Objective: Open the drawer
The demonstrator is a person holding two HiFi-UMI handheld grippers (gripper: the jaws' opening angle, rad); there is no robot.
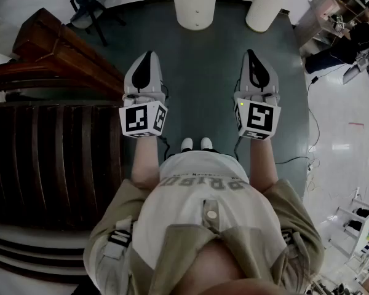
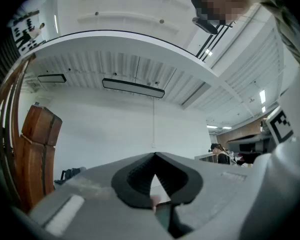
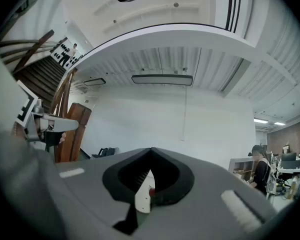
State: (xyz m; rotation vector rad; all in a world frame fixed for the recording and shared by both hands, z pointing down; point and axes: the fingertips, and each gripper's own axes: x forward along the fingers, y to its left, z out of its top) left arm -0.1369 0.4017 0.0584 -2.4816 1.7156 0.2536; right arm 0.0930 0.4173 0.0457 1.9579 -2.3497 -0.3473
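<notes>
No drawer shows in any view. I stand on a dark grey floor (image 1: 203, 72) and hold both grippers out in front of me, about level. My left gripper (image 1: 149, 55) is shut, its jaws meeting at a point with nothing between them; in the left gripper view it (image 2: 155, 155) faces a white wall. My right gripper (image 1: 251, 53) is also shut and empty, and in the right gripper view it (image 3: 151, 150) faces the same white wall. The two marker cubes (image 1: 143, 119) (image 1: 257, 118) sit near my hands.
A dark wooden staircase (image 1: 49, 158) with a heavy banister (image 1: 61, 48) fills the left. Two white pillars (image 1: 195, 5) (image 1: 265, 8) stand ahead, with a black chair (image 1: 89, 2) at far left. A cable (image 1: 295, 160) lies on the floor. People sit at desks (image 1: 350, 42) to the right.
</notes>
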